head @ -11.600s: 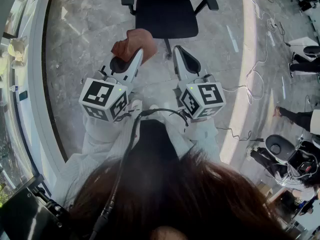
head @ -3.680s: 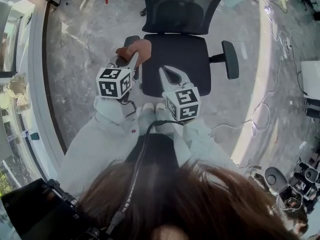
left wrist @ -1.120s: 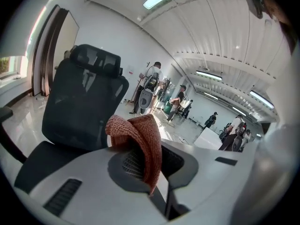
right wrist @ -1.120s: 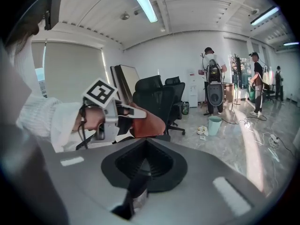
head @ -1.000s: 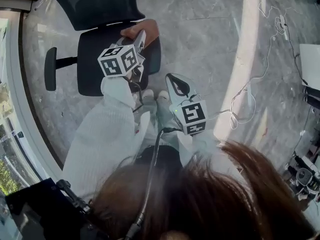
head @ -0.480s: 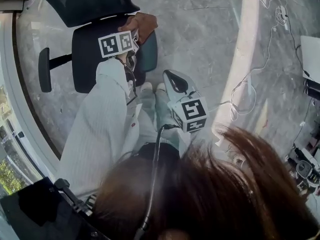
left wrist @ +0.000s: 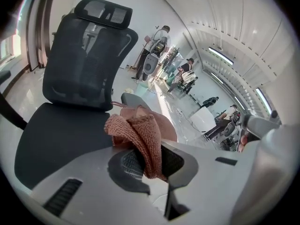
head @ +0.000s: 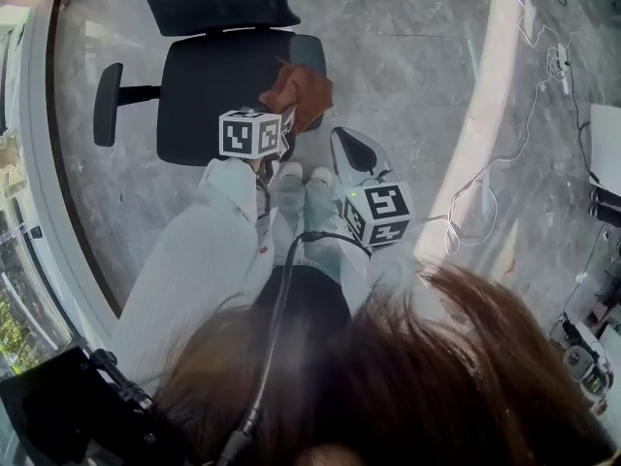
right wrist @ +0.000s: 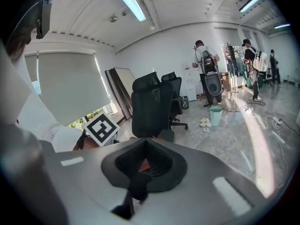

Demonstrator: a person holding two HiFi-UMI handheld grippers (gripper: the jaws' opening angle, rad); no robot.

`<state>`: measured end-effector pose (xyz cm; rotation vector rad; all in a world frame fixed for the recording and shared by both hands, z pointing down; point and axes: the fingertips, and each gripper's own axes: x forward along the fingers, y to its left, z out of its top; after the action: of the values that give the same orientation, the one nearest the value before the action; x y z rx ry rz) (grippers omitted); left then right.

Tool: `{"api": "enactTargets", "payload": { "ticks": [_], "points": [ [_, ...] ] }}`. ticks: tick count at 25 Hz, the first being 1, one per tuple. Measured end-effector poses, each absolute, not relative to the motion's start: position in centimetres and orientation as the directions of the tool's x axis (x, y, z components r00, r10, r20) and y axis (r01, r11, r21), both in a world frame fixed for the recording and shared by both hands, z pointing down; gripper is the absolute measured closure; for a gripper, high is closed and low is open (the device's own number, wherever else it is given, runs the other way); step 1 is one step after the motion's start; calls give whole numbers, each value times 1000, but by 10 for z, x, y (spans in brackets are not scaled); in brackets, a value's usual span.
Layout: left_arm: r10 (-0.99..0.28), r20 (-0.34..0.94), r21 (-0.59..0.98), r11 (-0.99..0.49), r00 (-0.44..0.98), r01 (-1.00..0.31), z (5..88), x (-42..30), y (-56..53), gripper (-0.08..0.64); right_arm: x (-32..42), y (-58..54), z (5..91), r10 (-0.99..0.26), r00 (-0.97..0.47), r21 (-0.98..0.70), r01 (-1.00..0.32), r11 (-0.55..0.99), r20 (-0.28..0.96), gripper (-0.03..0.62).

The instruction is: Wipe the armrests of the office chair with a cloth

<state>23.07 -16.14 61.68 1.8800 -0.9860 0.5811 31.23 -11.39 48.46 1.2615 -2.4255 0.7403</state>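
The black office chair stands in front of me, its seat facing me. My left gripper is shut on a rust-brown cloth. The cloth lies bunched over the front end of the armrest on the chair's right side in the head view. In the left gripper view the cloth hangs folded between the jaws of the left gripper, with the seat and the armrest behind it. My right gripper hovers shut and empty beside the chair, just right of the cloth. The other armrest is bare.
The floor is grey marble tile, with white cables trailing at the right. A wall and window edge run along the left. People, a pale bin and other chairs stand farther back in the room.
The left gripper has drawn the cloth along the armrest toward me, from its middle to its front end. The right gripper has stayed beside my legs.
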Motion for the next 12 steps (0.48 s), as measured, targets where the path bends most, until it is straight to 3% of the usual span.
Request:
{"api": "enactTargets", "payload": {
  "ticks": [7, 12],
  "points": [
    [-369, 720, 526, -262, 588, -809, 613, 244, -106, 523, 319, -97, 486, -666, -567, -319, -824, 469, 484, 591],
    [-427, 711, 504, -244, 559, -828, 612, 235, -109, 523, 323, -94, 486, -661, -567, -315, -823, 472, 491, 591]
  ]
}}
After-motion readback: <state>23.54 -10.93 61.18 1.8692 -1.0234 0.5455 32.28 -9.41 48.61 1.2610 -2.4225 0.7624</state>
